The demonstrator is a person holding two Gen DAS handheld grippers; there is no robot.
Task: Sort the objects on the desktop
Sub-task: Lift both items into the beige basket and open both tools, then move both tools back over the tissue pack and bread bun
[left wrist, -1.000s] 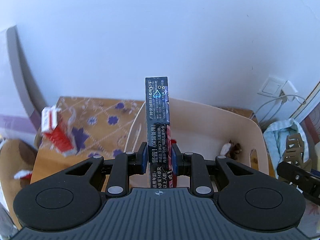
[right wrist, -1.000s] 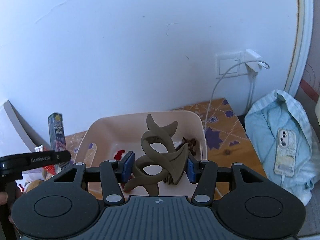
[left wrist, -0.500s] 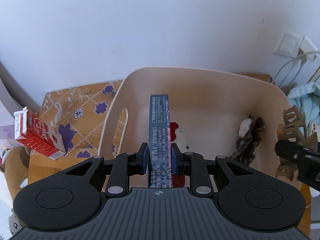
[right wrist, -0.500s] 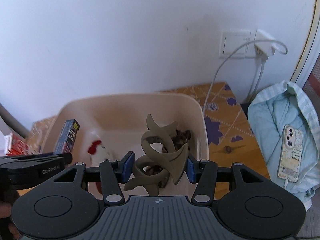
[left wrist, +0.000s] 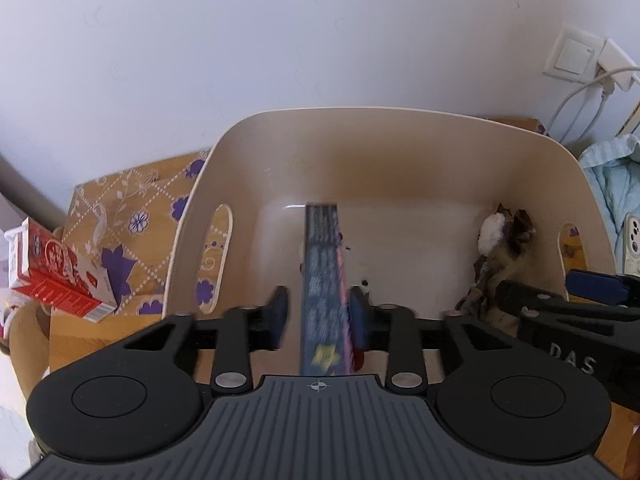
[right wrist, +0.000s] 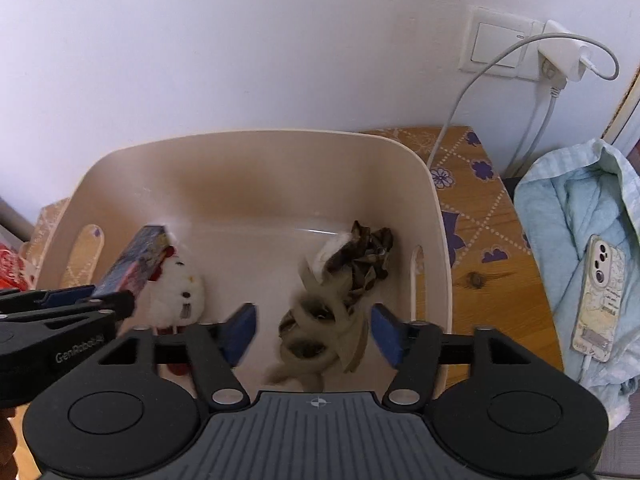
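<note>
Both grippers hang over the bin [right wrist: 256, 184]. The left gripper [left wrist: 319, 316] gapes around the box [left wrist: 322, 280], its pads clear. The right gripper [right wrist: 314, 330] is spread wide, the clip [right wrist: 320, 332] blurred between its pads.

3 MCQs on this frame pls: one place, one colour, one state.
1. Where is the brown hair claw?
A. on the phone
B. over the beige bin, between the right gripper's fingers
C. on the red carton

2. What colour are the right gripper's finger pads?
A. blue
B. yellow
C. white

3. How does the left gripper stand?
A. shut on the hair claw
B. not in view
C. open, with a gap beside the dark box

Answers: 1 B, the claw is blurred over the bin; 2 A, both pads are blue; 3 C, the left pad stands clear of the box.
</note>
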